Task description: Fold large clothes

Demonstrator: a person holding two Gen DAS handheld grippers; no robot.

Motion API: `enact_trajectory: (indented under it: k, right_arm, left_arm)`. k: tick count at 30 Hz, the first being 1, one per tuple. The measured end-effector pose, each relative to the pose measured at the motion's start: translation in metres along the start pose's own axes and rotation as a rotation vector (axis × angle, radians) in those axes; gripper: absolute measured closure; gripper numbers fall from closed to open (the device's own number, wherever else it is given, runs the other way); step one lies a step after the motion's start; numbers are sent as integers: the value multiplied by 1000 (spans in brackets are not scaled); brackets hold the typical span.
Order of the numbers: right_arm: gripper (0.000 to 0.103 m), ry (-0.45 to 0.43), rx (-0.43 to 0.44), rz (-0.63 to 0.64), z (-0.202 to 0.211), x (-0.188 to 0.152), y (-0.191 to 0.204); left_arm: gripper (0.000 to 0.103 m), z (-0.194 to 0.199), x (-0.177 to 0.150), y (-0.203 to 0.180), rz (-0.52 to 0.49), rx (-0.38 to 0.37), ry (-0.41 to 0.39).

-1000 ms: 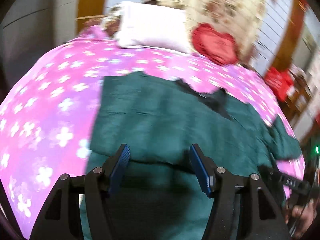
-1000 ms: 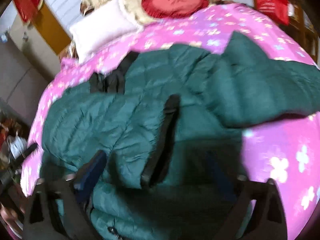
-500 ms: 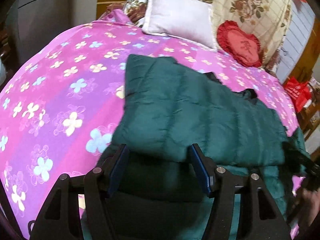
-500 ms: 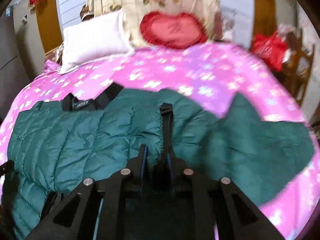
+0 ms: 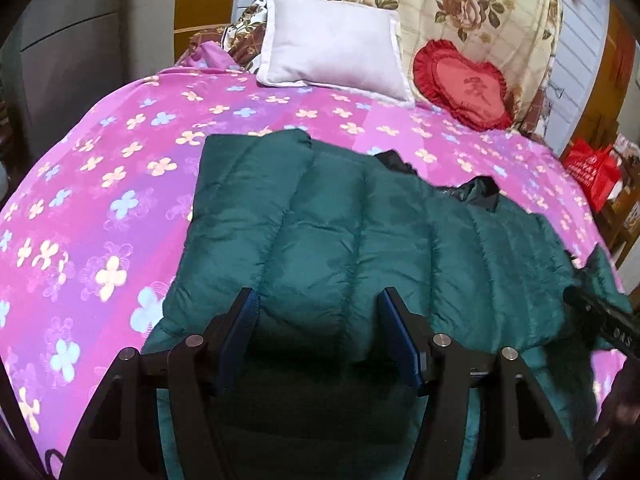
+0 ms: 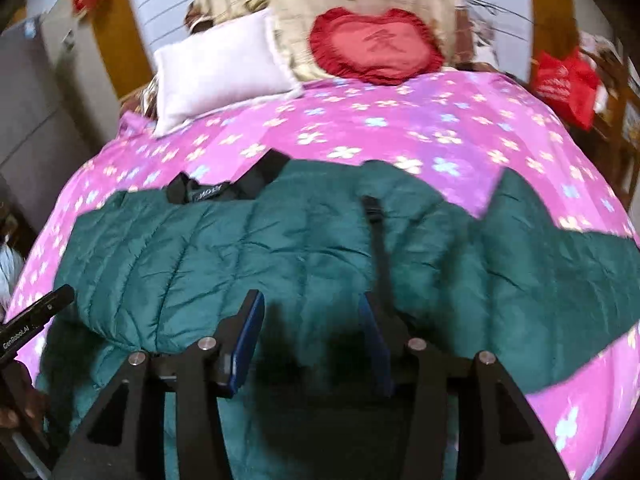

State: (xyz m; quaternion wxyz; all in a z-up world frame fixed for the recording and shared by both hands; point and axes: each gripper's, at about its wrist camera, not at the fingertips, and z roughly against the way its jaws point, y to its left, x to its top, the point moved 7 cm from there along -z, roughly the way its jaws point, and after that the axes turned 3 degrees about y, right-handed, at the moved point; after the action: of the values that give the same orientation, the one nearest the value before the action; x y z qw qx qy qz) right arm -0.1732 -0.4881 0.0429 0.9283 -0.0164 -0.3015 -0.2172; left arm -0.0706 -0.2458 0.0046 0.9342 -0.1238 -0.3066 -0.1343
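Green quilted jacket (image 5: pixel 360 232) was spread crosswise ahead; left gripper (image 5: pixel 318 332) clamped its folded edge; right gripper (image 6: pixel 310 336) was opening, empty.

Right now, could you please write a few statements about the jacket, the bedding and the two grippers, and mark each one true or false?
1. The green jacket lies on a pink flowered bedspread. True.
2. The white pillow rests on top of the jacket. False: it sits at the head of the bed, apart from the jacket.
3. A red heart-shaped cushion lies beside the white pillow. True.
4. The right gripper is clamped shut. False: its jaws are opening, above the jacket.
5. The left gripper has a folded edge of the jacket between its fingers. True.
6. The jacket is blue. False: it is dark green with black trim.
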Motion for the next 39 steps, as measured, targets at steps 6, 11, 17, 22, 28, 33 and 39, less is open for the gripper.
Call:
enact_trajectory:
  k: [6,11,17,22,28,33,39]
  right_arm:
    - [51,52,-61,2,-50,0,-6]
    - [51,43,-102,34,-41,-2,0]
    - [36,-14,-40,30,-4,-8,11]
    - [35,55,-60,73,-33,-26,17]
    - [33,40,-48,64,-4,-27,21]
    - [28,15,-28,45,24,-39,17]
    - [27,-10,-9,32,53,-55,17]
  left_arm:
    - [59,-9,-4,-2,-16,18,-7]
    - [58,-11,-5,-2,-20,23,-8]
    - [57,-12,-5,-2,-33,36,-12]
    - [56,-10,-5,-2,-41,35,-22]
    - [56,10,-11,-4,-44,31,-20]
    - [56,36,-19,-14,-80,29,-39]
    - [56,71,-31,-26,-115,27,-74]
